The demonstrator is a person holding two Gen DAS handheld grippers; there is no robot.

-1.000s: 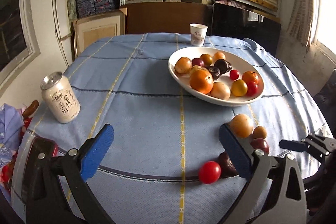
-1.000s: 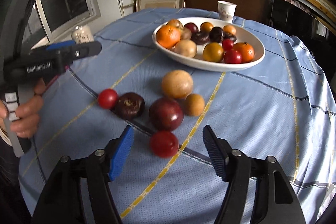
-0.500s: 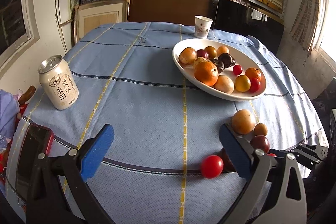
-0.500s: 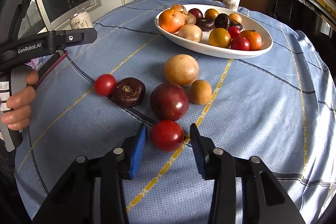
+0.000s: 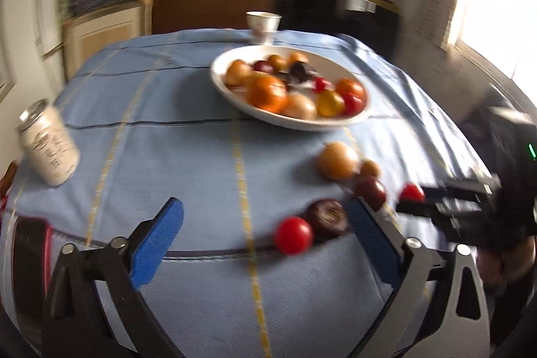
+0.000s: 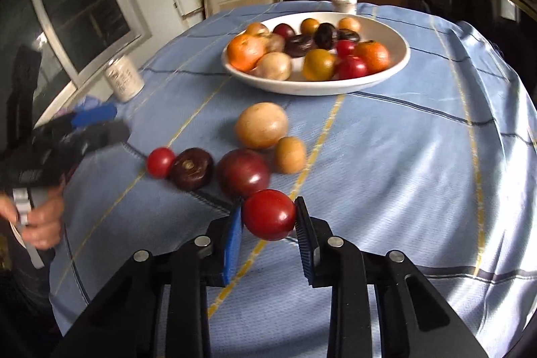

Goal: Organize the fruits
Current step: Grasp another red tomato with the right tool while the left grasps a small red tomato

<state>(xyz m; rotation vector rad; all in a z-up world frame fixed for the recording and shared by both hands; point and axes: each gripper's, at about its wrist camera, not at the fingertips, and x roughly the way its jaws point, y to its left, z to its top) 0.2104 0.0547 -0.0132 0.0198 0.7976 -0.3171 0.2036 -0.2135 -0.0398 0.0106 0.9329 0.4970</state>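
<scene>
Fruits are lying loose on the blue tablecloth [image 6: 402, 156] with open cloth to their right; a red tomato [image 6: 268, 214] is sitting pinched between the right gripper [image 6: 268, 234] pads, just before a dark plum [image 6: 243, 171]. The left gripper [image 5: 265, 244] is hovering wide open near another tomato [image 5: 293, 235]. A white bowl [image 6: 399, 62] is standing beyond, a can [image 5: 48, 146] far left

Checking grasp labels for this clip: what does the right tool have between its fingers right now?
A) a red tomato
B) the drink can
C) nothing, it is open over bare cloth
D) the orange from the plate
A: in the right wrist view, the right tool has both pads pressed against a red tomato, near the loose fruit.
</scene>
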